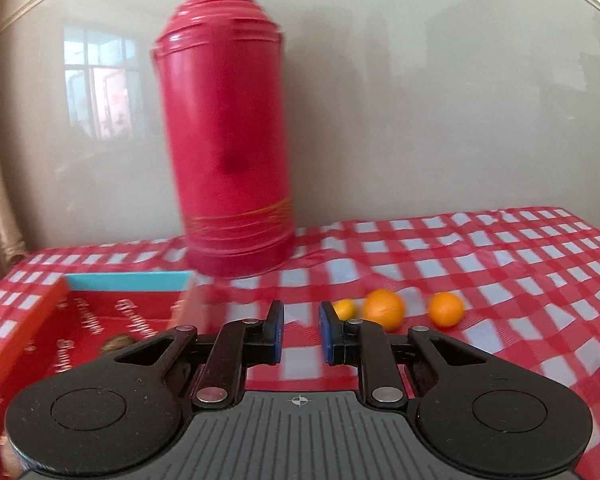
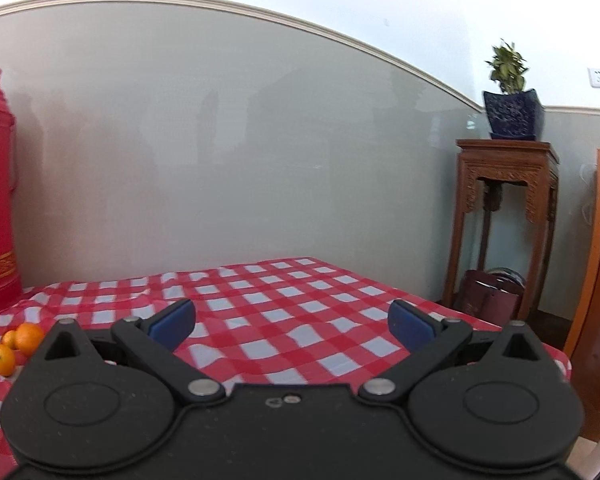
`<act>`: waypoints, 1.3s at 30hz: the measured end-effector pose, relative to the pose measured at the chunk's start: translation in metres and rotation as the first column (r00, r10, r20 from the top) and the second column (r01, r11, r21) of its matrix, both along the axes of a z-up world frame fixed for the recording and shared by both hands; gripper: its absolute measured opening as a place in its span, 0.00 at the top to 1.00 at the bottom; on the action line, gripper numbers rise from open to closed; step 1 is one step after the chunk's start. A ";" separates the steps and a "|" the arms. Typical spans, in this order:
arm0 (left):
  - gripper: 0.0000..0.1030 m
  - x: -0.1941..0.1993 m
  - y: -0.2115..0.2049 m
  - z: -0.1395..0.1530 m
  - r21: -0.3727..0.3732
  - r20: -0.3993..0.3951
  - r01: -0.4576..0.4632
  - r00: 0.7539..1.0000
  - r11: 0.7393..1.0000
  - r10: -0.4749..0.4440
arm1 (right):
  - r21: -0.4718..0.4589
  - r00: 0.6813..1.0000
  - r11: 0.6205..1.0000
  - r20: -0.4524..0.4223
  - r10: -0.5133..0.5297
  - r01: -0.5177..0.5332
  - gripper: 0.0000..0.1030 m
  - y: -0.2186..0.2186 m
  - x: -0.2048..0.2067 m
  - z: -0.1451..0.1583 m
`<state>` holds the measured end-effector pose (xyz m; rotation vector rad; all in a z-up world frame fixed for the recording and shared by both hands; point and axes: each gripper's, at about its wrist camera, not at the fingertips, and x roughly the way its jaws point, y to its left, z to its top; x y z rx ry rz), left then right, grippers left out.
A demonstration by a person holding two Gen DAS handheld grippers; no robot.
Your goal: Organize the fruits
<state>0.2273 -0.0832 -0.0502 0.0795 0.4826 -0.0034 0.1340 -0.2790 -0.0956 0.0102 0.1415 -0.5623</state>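
While three oranges (image 1: 383, 308) lie outside, red box (image 1: 100, 320) holds a walnut (image 1: 116, 342)

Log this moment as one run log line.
left tongs: open, empty | right tongs: open, empty | three oranges on checkered cloth | red box beside thermos

Desk cloth (image 1: 480, 264) red/white check; thermos (image 1: 224, 128) crimson, gold bands; fruits (image 1: 383, 308) orange; box (image 1: 28, 332) red, teal edge; pot (image 2: 512, 114) navy speckled.
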 end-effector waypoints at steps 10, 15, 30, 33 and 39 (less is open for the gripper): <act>0.41 0.007 -0.014 -0.024 0.043 -0.039 0.085 0.996 0.995 -0.084 | -0.050 1.000 0.998 -0.003 0.027 -0.028 0.05 0.010 -0.001 -0.002; 0.29 0.026 -0.047 -0.036 0.101 -0.036 0.110 0.994 0.989 -0.107 | -0.035 1.000 0.999 -0.004 0.028 -0.028 0.05 0.005 -0.001 -0.002; 0.69 0.020 -0.040 -0.038 0.049 -0.019 0.086 0.996 0.995 -0.086 | -0.010 0.999 0.999 0.004 0.046 -0.045 0.05 0.002 0.000 0.000; 0.69 0.009 -0.017 -0.022 0.045 0.025 0.027 0.999 0.999 -0.029 | -0.017 0.998 0.998 0.007 0.062 -0.062 0.05 0.009 0.001 0.001; 0.69 -0.010 0.047 -0.006 0.071 0.071 -0.160 0.985 0.985 0.155 | -0.035 0.993 0.993 -0.001 0.115 -0.115 0.05 0.028 0.003 0.000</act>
